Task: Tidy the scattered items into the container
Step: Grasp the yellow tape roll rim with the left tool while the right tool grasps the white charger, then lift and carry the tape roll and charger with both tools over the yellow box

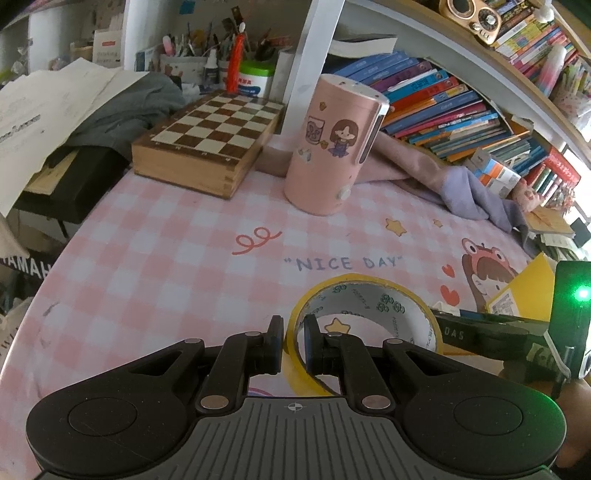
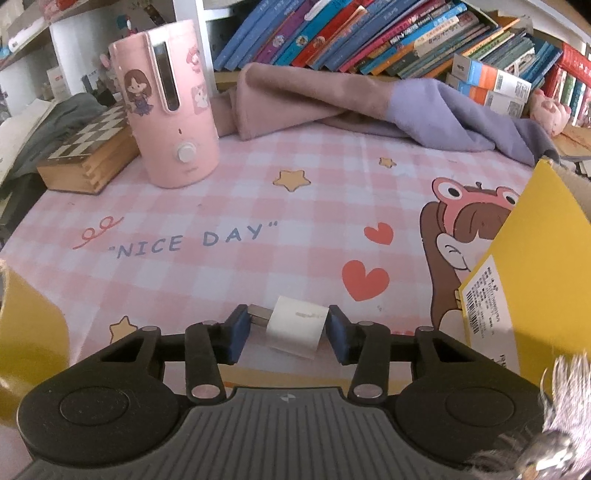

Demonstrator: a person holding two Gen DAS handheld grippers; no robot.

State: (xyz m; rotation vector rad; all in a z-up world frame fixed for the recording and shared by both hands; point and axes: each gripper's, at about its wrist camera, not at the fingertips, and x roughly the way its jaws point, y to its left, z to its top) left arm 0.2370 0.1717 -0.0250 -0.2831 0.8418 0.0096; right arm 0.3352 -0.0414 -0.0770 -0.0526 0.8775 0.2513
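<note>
A roll of yellow tape (image 1: 369,295) lies on the pink checked table mat (image 1: 166,258). My left gripper (image 1: 293,338) is shut on the roll's near wall, one finger inside the ring and one outside. The same roll shows at the left edge of the right wrist view (image 2: 26,332). A small white charger plug (image 2: 295,328) lies on the mat between the pads of my right gripper (image 2: 286,332). Its metal prongs meet the left pad and its body meets the right pad. An open yellow box (image 2: 535,258) stands just right of that gripper and also shows in the left wrist view (image 1: 524,288).
A pink humidifier (image 2: 173,110) and a wooden chess box (image 1: 207,147) stand at the back left. A pink and purple cloth (image 2: 369,99) lies along the back in front of rows of books (image 2: 369,33). Papers and clutter (image 1: 44,122) pile up off the left edge.
</note>
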